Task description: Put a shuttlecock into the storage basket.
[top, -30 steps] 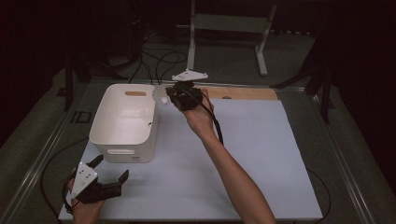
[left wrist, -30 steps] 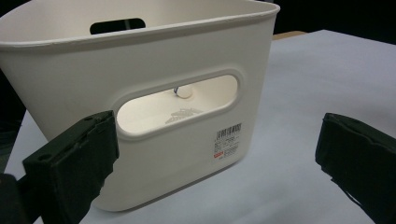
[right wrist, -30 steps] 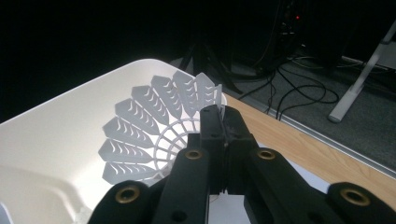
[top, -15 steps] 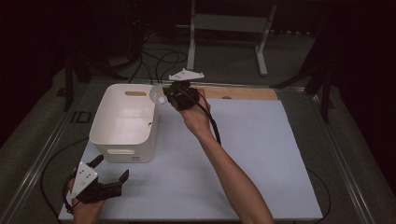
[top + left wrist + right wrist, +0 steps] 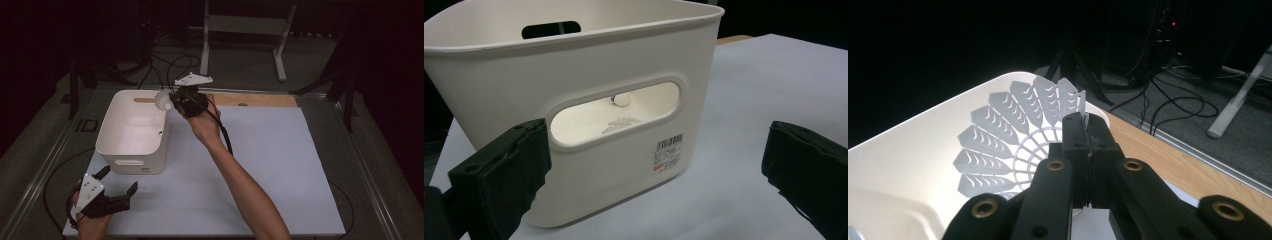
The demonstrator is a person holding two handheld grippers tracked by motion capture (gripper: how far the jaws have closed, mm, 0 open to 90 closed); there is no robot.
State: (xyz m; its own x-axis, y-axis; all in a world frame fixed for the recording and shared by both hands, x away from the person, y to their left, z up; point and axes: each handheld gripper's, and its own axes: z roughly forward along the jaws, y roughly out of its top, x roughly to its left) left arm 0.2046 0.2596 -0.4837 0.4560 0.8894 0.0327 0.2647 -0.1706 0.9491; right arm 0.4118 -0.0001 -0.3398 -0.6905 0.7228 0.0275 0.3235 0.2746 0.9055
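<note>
White plastic shuttlecock [image 5: 1013, 145] sits pinched by its skirt in the right claw [image 5: 172, 101], hanging over the far right rim of the white bin [image 5: 117, 150]. This looks like the drop step: another shuttlecock [image 5: 621, 122] already lies inside. Next, I'd judge, nudge it further over the opening, then let the jaws part. Left claw [image 5: 117, 182] rests spread wide and empty on the table [image 5: 280, 165], facing the bin's handle slot.

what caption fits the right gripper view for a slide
Right gripper clamps a white shuttlecock by its skirt above the white bin.
</note>
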